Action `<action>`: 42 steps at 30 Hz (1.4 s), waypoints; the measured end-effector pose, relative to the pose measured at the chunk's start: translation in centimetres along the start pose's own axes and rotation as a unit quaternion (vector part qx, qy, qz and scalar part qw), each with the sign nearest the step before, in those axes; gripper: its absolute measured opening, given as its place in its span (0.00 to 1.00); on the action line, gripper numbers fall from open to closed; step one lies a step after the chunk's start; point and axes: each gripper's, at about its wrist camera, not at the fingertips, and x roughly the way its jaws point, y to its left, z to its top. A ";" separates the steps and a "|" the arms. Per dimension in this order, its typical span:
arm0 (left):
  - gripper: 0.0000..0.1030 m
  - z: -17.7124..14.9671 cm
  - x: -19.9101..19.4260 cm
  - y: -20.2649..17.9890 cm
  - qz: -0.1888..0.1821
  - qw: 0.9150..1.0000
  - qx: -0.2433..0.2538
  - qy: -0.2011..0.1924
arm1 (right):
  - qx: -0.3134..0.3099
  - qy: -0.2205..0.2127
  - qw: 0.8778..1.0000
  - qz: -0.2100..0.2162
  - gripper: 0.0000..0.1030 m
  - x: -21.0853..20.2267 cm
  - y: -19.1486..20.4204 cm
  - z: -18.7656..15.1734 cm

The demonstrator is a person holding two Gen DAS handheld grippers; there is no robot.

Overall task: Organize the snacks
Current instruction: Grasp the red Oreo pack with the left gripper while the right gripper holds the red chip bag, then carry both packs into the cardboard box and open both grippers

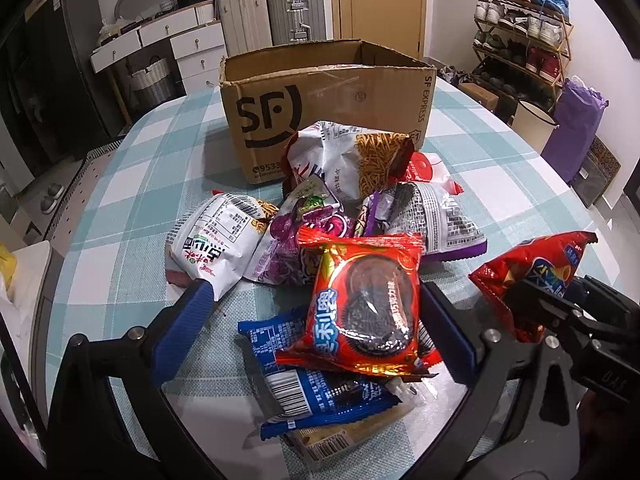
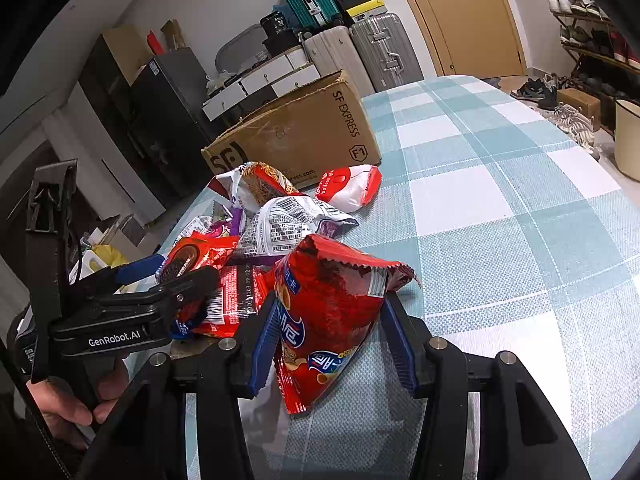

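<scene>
The right gripper [image 2: 328, 332] clamps its 2 blue-padded fingers [image 2: 264, 344] on a red snack bag [image 2: 332, 312], pinching it at the middle so the crimped top stands up and the lower end hangs toward the checked tablecloth [image 2: 500, 208]. In the left wrist view the same red snack bag [image 1: 532, 276] appears at the right, raised off the cloth in the right gripper [image 1: 556, 312], just beside the pile.

The left gripper [image 1: 316, 312] is spread wide, its 2 blue fingers [image 1: 188, 312] straddling a red cookie pack [image 1: 360, 304] without pressing on it. That pack lies on top of a blue wrapper [image 1: 304, 384], which in turn rests on a pale packet [image 1: 328, 440] at the near edge.

Beyond them the pile continues: a white noodle-snack bag [image 1: 216, 244] at the left, a purple packet [image 1: 288, 248] touching it, a silver-and-purple bag [image 1: 440, 220] at the right, and a large white bag printed with noodle sticks [image 1: 348, 156] leaning against a cardboard box [image 1: 328, 96]. A red-and-white pouch [image 1: 432, 172] lies just beside the box's corner.

The box stands open-topped on the table [image 1: 120, 184], behind the whole pile. Suitcases [image 1: 276, 12] and a shoe rack [image 1: 520, 32] stand along the far wall.
</scene>
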 end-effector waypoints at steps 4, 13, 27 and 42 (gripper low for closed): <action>0.88 -0.3 0.1 0.2 -0.012 1.000 -0.003 0.004 | 0.000 0.000 1.000 0.000 0.49 0.0 0.0 0.0; 0.49 -0.6 -0.1 0.7 -0.061 0.998 0.000 -0.004 | 0.000 -0.001 1.000 -0.001 0.49 0.0 0.0 0.0; 0.41 -0.6 -2.0 1.9 -0.093 0.995 -0.011 -0.022 | 0.000 -0.006 1.000 0.000 0.49 -0.4 0.3 0.2; 0.41 0.8 -4.9 3.0 -0.099 0.994 -0.007 -0.049 | -0.026 -0.033 0.999 0.023 0.49 -2.8 2.9 2.3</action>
